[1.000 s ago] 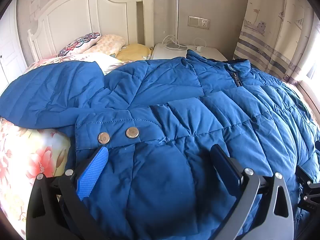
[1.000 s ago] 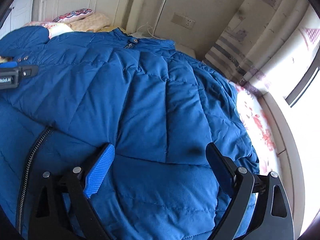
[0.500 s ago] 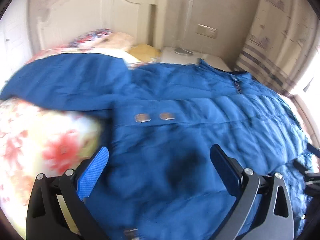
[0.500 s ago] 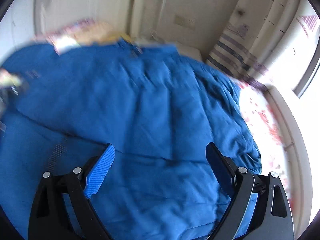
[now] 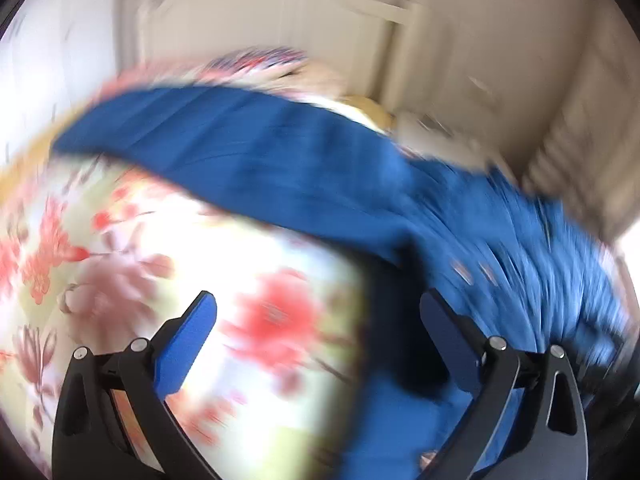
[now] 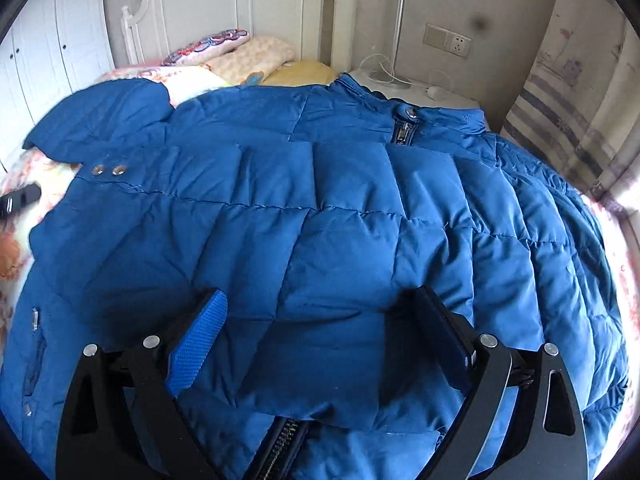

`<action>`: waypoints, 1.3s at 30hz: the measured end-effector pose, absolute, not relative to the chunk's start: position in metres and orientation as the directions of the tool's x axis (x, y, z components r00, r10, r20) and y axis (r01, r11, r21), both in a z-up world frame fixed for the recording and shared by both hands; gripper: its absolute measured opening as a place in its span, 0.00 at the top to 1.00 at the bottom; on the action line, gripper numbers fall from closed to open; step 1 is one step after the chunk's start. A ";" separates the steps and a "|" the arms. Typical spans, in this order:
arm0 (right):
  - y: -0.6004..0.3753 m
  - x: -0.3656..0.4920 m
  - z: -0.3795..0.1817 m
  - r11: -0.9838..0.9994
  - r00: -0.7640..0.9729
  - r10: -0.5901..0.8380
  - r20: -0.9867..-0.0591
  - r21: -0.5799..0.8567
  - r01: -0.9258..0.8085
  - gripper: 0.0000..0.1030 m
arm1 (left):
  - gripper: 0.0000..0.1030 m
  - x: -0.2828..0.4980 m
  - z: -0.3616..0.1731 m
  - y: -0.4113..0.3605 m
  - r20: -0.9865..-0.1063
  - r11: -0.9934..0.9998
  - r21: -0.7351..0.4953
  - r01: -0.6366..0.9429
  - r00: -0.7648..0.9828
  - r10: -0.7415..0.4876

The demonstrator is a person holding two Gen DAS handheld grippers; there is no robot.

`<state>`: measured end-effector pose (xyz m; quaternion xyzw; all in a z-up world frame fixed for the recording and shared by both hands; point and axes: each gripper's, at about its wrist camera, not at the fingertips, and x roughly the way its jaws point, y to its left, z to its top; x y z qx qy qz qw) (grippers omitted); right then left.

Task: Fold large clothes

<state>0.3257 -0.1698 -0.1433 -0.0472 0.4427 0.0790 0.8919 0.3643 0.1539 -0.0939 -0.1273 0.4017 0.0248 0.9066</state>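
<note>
— Where is the garment found?

— A blue quilted jacket [image 6: 320, 220] is spread front up across the bed, with its collar turned toward the white headboard [image 6: 240, 0]. It is closed at the neck by a snap and a zipper [image 6: 404, 132]. One sleeve [image 6: 104, 120] is stretched out to the side, and two metal snaps [image 6: 107, 169] are seen just below it. A second stretch of open zipper is seen at the lower hem, between the right gripper's arms.

— And the grippers?

— The right gripper [image 6: 320, 332] is held above the jacket's lower front with its blue-padded fingers [image 6: 198, 336] spread wide; nothing is pinched between them. The left gripper [image 5: 316, 344] is likewise spread apart and empty. It is held over the floral bedspread [image 5: 120, 280], at the jacket's side edge, with its right-hand finger over the blue fabric. That view is heavily blurred, so finer detail cannot be told.

— What is seen around the jacket?

— Pillows [image 6: 240, 52] are piled at the headboard. A nightstand [image 6: 440, 96] is placed beside the bed; a thin lamp pole and a white cable are seen on it. A wall socket [image 6: 448, 42] is mounted above, and a striped curtain [image 6: 560, 120] is hung at the far right.
</note>
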 end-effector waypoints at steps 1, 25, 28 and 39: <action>-0.170 0.326 -0.144 0.983 0.595 0.100 -0.798 -0.013 -0.183 0.12 | 0.03 0.371 -0.093 0.185 -0.728 0.941 -0.269 -0.205 0.683 -0.060; -0.175 0.322 -0.141 0.983 0.616 0.124 -0.778 0.012 -0.183 0.11 | 0.96 0.394 0.041 0.183 -0.374 0.919 -0.393 0.035 0.907 -0.194; -0.211 0.307 -0.118 0.980 0.736 0.188 -0.651 0.172 -0.099 0.12 | 0.96 0.386 0.057 0.098 -0.385 0.932 -0.284 0.227 0.863 -0.327; -0.355 0.278 -0.117 0.790 0.867 -0.014 -0.499 0.525 0.315 0.12 | 0.56 0.378 -0.122 -0.149 -0.751 0.853 0.196 0.483 0.633 -0.186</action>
